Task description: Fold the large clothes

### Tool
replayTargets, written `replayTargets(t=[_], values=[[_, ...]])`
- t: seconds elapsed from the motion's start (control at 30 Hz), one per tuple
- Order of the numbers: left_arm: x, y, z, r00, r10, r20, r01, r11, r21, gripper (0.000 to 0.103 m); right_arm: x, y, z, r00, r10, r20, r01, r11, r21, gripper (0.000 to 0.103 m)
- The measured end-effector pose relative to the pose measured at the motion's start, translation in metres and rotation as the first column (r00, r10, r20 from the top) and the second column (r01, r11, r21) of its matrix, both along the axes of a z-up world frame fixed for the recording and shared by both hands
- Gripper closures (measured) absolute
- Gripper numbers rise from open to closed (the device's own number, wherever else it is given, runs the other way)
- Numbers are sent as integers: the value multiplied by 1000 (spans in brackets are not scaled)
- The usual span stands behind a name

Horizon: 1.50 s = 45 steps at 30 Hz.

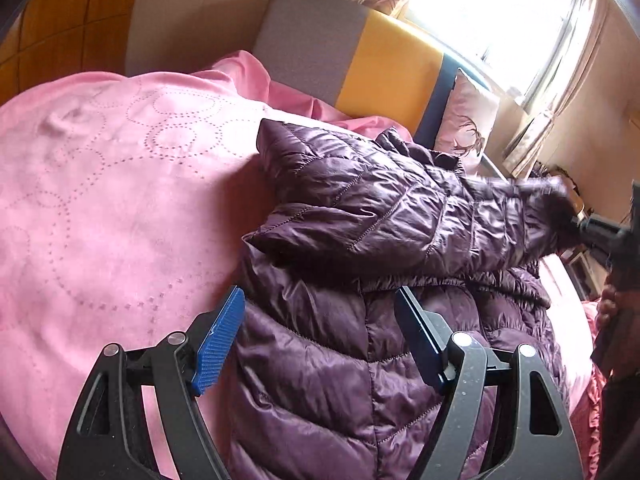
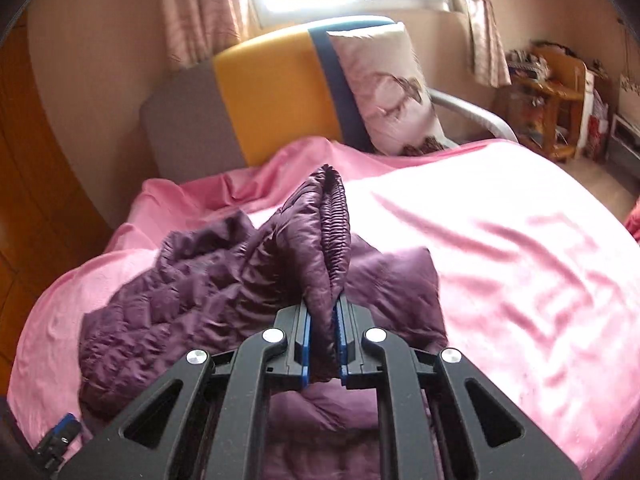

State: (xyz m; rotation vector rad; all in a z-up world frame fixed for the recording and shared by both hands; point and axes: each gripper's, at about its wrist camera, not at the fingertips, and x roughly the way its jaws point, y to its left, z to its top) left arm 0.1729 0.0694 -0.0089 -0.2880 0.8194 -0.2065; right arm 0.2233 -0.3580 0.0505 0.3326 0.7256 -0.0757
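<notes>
Left wrist: left gripper spread, its 2 blue pads empty, above the quilted purple puffer jacket lying on the pink bedspread. Right wrist: right gripper pinches the jacket's elastic cuff, lifted off the bedspread.

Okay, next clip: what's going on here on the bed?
A person with a handheld gripper in each hand is folding a purple quilted jacket on a pink blanket. The right gripper has its jaws shut on the jacket's elasticated cuff, holding the sleeve up off the bed. The left gripper hovers with its jaws open over the jacket's lower body, gripping nothing. The other sleeve lies folded across the body.
</notes>
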Motion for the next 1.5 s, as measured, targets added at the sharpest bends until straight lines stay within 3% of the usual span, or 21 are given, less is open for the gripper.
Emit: replayTargets(t=[0.13,0.37,0.4,0.5,0.6,0.7,0.8,0.97,1.07,1.2,1.33,1.5], values=[[3,-7,10,999,-20,27,20,1000,25,27,-2,-19,-29,998,-10,-67,12,1000,21,94],[38,-31,32,994,-78,82,72,995,76,23,-9,-28,-51,994,25,-104,-24,1000,17,93],[45,-35,32,993,-88,81,81,993,80,22,-8,-30,-54,993,32,-113,-30,999,15,90],[74,-45,28,994,-97,48,93,992,81,22,-12,-37,-51,994,0,-109,-2,1000,-14,65],[89,-45,28,995,-89,39,86,994,61,22,-18,-37,-35,999,-16,-39,13,998,-57,44],[99,-46,29,995,-84,47,81,995,60,22,-11,-21,-20,999,47,19,-45,996,-73,35],[109,-49,28,995,-86,52,83,995,58,22,13,1,-25,994,111,1,-111,989,-98,32],[133,-49,5,996,-89,-9,89,994,64,22,49,14,-70,981,152,-117,-167,976,-138,32],[137,-50,-20,992,-111,-57,116,990,87,23,51,12,-90,978,170,-117,-185,974,-130,31],[128,-57,-36,993,-117,-26,119,982,148,23,51,11,-110,980,168,-109,-181,975,-126,31],[130,-54,-42,993,-111,-35,115,985,130,23,56,14,-114,978,164,-127,-183,971,-151,31],[132,-60,-42,993,-108,-39,113,979,169,23,55,17,-113,979,160,-124,-179,969,-168,30]])
